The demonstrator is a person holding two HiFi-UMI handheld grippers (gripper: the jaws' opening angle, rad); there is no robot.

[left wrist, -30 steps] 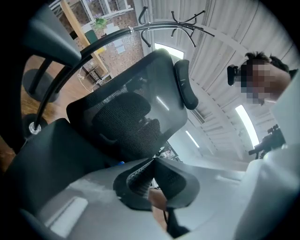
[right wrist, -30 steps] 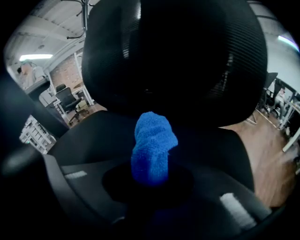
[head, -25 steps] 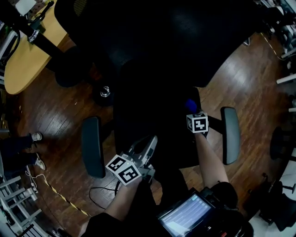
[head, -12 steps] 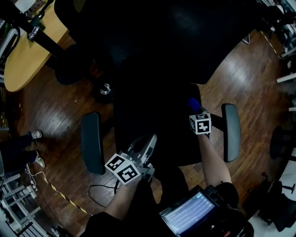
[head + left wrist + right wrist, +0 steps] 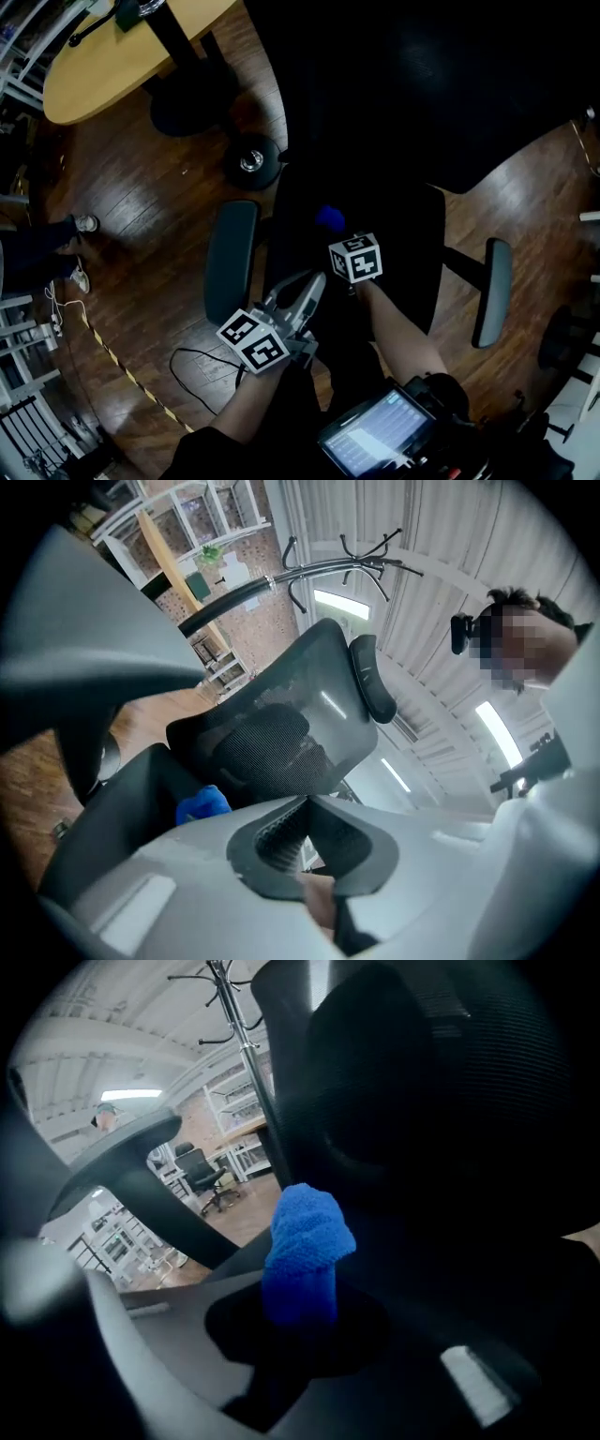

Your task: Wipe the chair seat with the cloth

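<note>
Head view: right gripper [image 5: 336, 234], blue cloth [image 5: 329, 218] at tip, moved from right side of chair seat [image 5: 403, 234] to left part. Left gripper [image 5: 309, 286] unchanged at seat's front edge. Wood floor [image 5: 159, 216], round table [image 5: 103, 56] upper left.

Left gripper view: jaws together, nothing between. Cloth [image 5: 202, 805] newly in sight, low before backrest [image 5: 281, 733].

Right gripper view: jaws clamped on cloth [image 5: 305, 1241] as before. Coat stand [image 5: 234, 1007] now visible.

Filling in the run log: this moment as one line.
step: wipe | right gripper: shut on cloth, over chair seat | left gripper: shut, empty
</note>
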